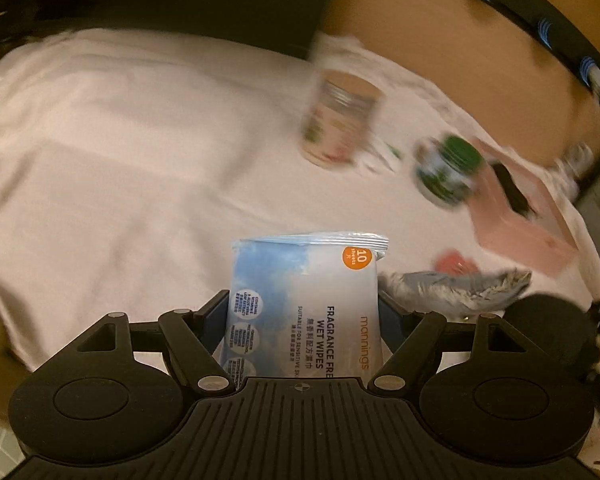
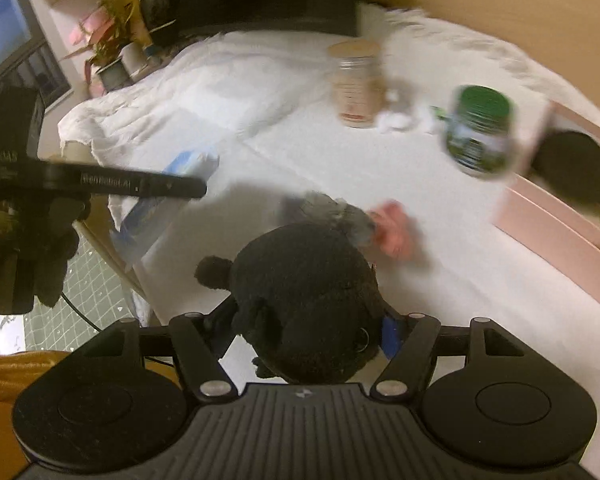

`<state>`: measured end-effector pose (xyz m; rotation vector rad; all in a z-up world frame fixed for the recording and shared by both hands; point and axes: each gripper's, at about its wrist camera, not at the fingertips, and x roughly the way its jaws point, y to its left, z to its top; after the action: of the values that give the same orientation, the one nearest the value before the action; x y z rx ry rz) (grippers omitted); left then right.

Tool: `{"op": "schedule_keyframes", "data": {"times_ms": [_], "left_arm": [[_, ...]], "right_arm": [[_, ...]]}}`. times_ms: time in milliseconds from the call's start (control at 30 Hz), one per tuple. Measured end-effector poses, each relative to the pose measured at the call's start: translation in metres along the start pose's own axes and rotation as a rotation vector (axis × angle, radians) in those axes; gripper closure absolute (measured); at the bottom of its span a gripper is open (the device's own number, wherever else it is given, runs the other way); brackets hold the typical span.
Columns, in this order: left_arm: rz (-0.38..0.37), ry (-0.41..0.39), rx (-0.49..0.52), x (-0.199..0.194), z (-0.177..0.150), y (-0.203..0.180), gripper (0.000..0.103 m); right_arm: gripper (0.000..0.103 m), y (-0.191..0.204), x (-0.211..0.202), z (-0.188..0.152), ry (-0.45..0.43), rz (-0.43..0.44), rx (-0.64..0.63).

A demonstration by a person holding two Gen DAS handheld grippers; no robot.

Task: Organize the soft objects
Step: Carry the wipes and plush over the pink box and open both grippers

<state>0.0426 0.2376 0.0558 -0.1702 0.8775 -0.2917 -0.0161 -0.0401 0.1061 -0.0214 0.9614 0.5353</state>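
Note:
My left gripper is shut on a blue-and-white pack of wet wipes, held above the white cloth. The pack also shows in the right wrist view under the left gripper's body. My right gripper is shut on a black plush toy; the toy shows in the left wrist view at the right. A grey cloth and a small red soft thing lie on the cloth between them. A pink box holds another black soft thing.
A beige-lidded jar and a green-lidded jar stand on the cloth toward the back, with small white bits between them. Potted plants stand at the far left corner. A cardboard wall runs behind.

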Motion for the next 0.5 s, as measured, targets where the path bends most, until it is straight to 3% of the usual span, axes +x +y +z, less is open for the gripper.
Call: {"op": "schedule_keyframes", "data": {"times_ms": [100,333,500], "left_arm": [[-0.042,0.025,0.021,0.003,-0.005,-0.030,0.024],[-0.118,0.078,0.184,0.009,0.005,-0.096,0.023],[-0.233,0.139,0.320,0.029,0.010,-0.139,0.023]], "right_arm": [[0.035,-0.019,-0.028,-0.016,-0.048,-0.016,0.035],[0.035,-0.056,-0.063,-0.051,-0.059,-0.247,0.131],[0.035,-0.079,-0.087,-0.070,-0.098,-0.371,0.256]]}}
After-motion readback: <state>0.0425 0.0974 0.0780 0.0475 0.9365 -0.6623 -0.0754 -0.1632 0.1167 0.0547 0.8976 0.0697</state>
